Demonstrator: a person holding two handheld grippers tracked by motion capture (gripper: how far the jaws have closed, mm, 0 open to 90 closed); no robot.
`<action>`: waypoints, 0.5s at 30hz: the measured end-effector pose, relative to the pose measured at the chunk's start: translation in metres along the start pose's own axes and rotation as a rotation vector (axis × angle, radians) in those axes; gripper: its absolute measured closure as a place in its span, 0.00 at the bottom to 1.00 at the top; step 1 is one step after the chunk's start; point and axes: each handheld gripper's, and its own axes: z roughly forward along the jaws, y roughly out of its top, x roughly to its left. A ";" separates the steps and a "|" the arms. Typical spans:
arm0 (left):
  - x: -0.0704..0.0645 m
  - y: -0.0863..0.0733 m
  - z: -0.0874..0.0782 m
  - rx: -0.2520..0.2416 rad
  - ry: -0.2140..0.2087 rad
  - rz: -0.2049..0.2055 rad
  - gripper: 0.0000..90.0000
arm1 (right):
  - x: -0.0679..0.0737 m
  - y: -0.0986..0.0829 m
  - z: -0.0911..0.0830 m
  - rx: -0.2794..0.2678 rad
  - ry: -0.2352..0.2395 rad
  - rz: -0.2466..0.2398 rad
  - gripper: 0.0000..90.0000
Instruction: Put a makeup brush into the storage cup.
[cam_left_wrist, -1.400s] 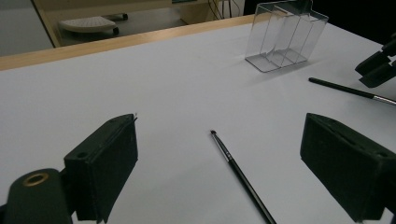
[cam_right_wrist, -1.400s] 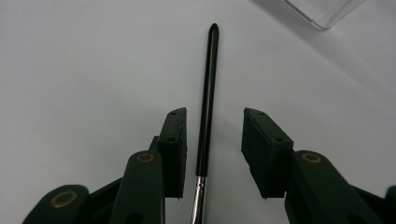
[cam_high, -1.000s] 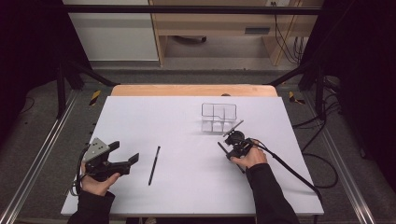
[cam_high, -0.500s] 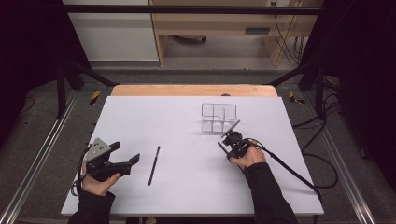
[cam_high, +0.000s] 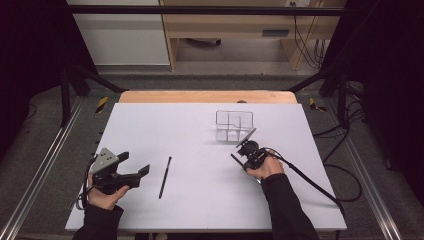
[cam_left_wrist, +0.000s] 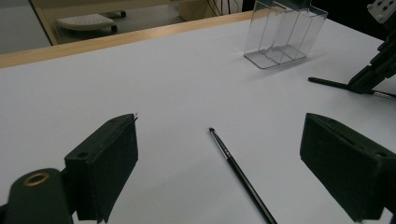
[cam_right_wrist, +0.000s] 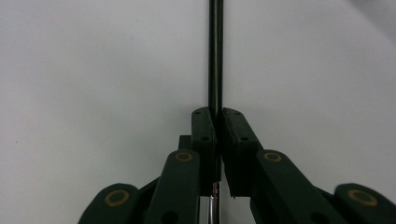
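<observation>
Worktop (cam_high: 200, 120) layout: organizer (cam_high: 234, 125) stands toward 1 o'clock from centre. Right gripper (cam_high: 246, 156) just at its 6 o'clock, clamping a brush (cam_right_wrist: 215, 56). Second brush (cam_high: 165, 176) lies at 7 o'clock; left gripper (cam_high: 134, 175) at its 9 o'clock, apart.

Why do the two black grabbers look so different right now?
The left gripper has its jaws wide apart and holds nothing; the right gripper is shut on a thin black brush. The left one sits near a loose brush lying on the table; the right one is beside the clear holder. Both are black, two-jawed and hand-held.
</observation>
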 end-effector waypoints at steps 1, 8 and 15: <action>0.000 0.000 0.000 0.000 0.000 0.000 0.12 | 0.000 0.000 -0.001 0.005 0.006 0.006 0.94; -0.001 0.000 0.000 0.001 0.000 0.002 0.12 | -0.002 -0.002 -0.018 -0.047 -0.020 0.004 0.94; -0.002 0.001 0.000 0.002 -0.003 0.008 0.12 | 0.003 0.000 -0.048 -0.152 -0.052 -0.049 0.94</action>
